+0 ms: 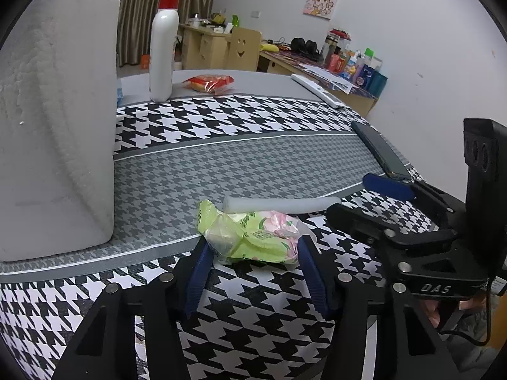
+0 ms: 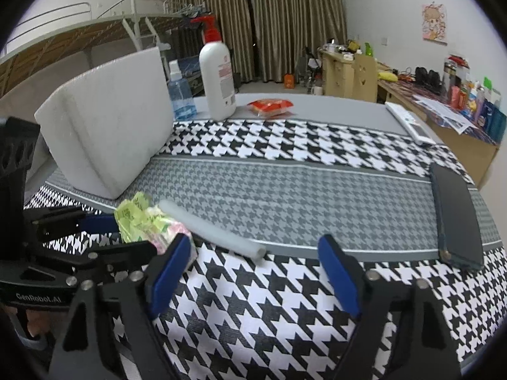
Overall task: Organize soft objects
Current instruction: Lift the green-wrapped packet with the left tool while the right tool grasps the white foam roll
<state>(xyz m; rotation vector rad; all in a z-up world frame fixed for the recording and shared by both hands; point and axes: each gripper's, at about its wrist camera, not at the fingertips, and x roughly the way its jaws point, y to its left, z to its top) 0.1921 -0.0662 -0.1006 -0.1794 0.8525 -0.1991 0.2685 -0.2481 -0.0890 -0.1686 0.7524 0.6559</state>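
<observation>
Landmark: the white foam block (image 1: 57,120), upright on the houndstooth-covered tabletop (image 1: 253,164). Just in front of the block's near corner lies the crumpled green-and-pink tissue packet (image 1: 253,237); a white foam rod (image 1: 279,205) lies touching the packet's far side and runs away from the block. The left tongs (image 1: 253,253) straddle the packet, one blue pad at each end of it; whether the pads already press on the wrapper cannot be told. The right tongs (image 2: 256,272) stand open on the side of the packet away from the block, with the near end of the foam rod (image 2: 215,231) between the pads and not touched by them; the left pad sits just beside the tissue packet (image 2: 149,221). Behind the block stand a white pump bottle (image 1: 163,53) with a red top and, beside it, a red snack packet (image 1: 210,83). Well apart from the block, across the cloth, lies a dark phone (image 2: 456,218).
</observation>
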